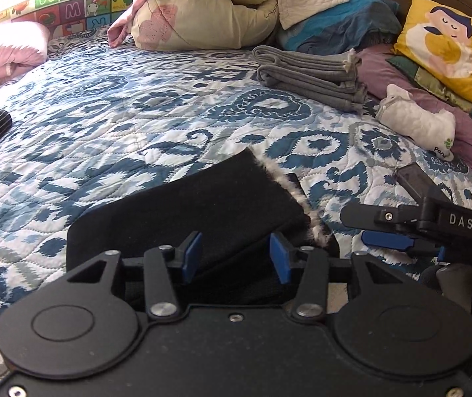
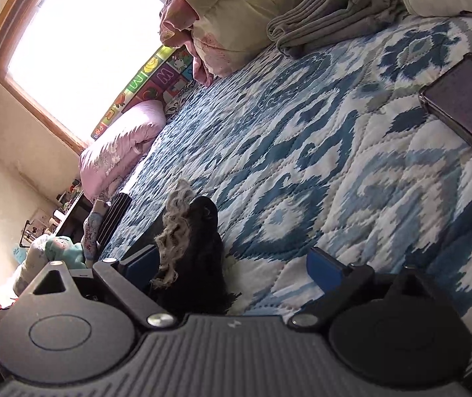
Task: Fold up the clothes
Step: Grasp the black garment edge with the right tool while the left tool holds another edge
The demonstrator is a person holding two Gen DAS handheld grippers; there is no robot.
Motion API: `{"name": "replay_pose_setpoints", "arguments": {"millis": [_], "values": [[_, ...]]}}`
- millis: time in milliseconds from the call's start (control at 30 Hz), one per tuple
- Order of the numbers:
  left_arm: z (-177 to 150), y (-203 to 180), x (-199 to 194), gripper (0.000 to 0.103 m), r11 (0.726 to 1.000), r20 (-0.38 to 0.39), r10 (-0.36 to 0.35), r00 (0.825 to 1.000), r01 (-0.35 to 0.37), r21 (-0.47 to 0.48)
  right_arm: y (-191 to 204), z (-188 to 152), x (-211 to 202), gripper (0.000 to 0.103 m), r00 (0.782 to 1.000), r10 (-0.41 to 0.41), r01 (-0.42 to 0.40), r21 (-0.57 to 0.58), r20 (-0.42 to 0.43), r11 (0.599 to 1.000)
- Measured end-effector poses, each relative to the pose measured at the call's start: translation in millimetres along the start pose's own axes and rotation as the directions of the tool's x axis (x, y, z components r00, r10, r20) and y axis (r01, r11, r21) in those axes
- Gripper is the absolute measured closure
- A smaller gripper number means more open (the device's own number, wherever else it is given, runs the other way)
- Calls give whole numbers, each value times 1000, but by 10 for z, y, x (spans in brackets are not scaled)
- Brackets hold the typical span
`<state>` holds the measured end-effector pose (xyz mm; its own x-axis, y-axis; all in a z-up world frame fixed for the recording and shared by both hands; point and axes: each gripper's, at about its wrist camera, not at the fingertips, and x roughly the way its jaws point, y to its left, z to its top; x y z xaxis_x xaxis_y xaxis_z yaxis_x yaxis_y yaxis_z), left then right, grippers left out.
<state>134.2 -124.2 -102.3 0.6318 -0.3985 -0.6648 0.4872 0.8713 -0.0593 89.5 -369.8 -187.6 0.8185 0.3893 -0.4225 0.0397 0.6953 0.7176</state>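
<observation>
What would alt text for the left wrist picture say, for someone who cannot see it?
A black folded garment with a frayed grey fringe lies on a blue-and-white patterned quilt, between the open blue-padded left gripper. The right gripper sits beside it; folded grey towels are stacked beyond.

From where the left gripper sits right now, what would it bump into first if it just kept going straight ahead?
The left gripper, jaws open, would first meet the folded black garment, which already lies between and just ahead of its fingers. Beyond that is the blue patterned quilt; depth is hard to judge.
</observation>
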Motion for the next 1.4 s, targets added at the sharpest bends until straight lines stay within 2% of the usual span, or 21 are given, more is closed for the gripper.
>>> {"name": "replay_pose_setpoints", "arguments": {"millis": [100, 200, 300, 367, 433, 467, 633, 767, 967, 1167, 1267, 1400], "values": [[18, -103, 68, 59, 999, 0, -2, 1000, 2, 53, -6, -28, -17, 8, 1000, -2, 2, 4, 11, 1000], [21, -226, 173, 59, 991, -11, 28, 1000, -26, 132, 14, -40, 15, 3, 1000, -6, 7, -12, 14, 1000], [45, -257, 276, 61, 988, -28, 45, 999, -41, 150, 34, -52, 46, 0, 1000, -10, 11, -29, 16, 1000], [67, -219, 315, 84, 991, -38, 32, 999, -27, 131, 44, -60, 66, 0, 1000, -12, 13, -37, 18, 999], [88, -197, 276, 94, 993, -25, 44, 999, -41, 112, 24, -73, 64, 0, 1000, -7, 8, -32, 27, 999], [99, -186, 254, 95, 994, -17, 51, 999, -49, 102, 17, -90, 45, 0, 1000, -5, 6, -29, 31, 1000], [154, -50, -75, 96, 995, 65, 97, 993, -98, 14, 46, -114, 66, 0, 999, -17, 20, -57, 41, 998], [173, 217, -427, 96, 990, 128, 112, 985, -100, -98, 60, -124, 76, 0, 999, -23, 26, -69, 46, 997], [91, 678, -939, 96, 967, 190, 168, 967, -124, -222, 58, -144, 63, 0, 998, -25, 29, -74, 54, 997], [-108, 1185, -1379, 96, 923, 216, 281, 935, -201, -329, 72, -152, 71, 0, 998, -27, 32, -80, 57, 996], [-261, 1477, -1506, 96, 890, 198, 334, 922, -239, -389, 74, -153, 78, 0, 998, -30, 35, -84, 57, 996], [-400, 1777, -1488, 96, 856, 164, 385, 908, -285, -430, 88, -166, 84, 0, 998, -38, 43, -97, 57, 994]]}}
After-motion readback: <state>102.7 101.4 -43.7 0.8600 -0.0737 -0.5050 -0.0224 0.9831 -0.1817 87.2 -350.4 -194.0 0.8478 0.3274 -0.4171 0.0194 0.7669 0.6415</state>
